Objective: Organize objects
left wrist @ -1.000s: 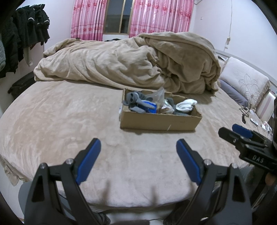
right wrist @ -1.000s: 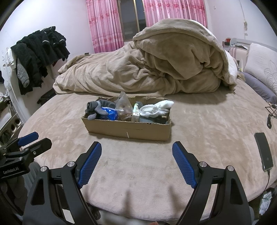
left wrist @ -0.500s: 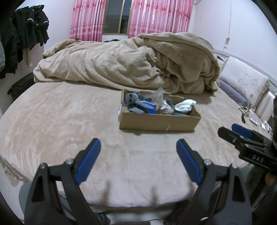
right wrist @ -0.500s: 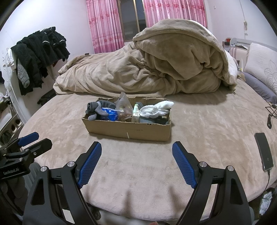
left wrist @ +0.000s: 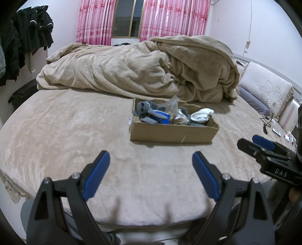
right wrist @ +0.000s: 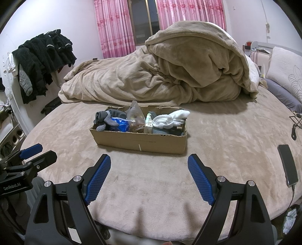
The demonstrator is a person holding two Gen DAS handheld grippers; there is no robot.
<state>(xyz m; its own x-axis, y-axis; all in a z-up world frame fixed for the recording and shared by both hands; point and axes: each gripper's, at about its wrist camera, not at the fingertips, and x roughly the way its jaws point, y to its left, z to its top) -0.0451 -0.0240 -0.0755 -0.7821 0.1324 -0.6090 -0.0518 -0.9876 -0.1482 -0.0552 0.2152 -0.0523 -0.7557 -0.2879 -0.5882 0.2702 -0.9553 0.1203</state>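
Even, fairly dim indoor light falls from overhead; the window (left wrist: 130, 17) between pink curtains is dark. The heaped beige blanket (right wrist: 169, 75) casts a soft shadow on the near bed surface. Both fisheye views bend strongly at black-vignetted edges; the left view is slightly blurred.

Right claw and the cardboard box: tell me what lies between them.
Nothing but bare beige bedspread. The right wrist view shows the open right claw short of the cardboard box, with no object on the stretch between.
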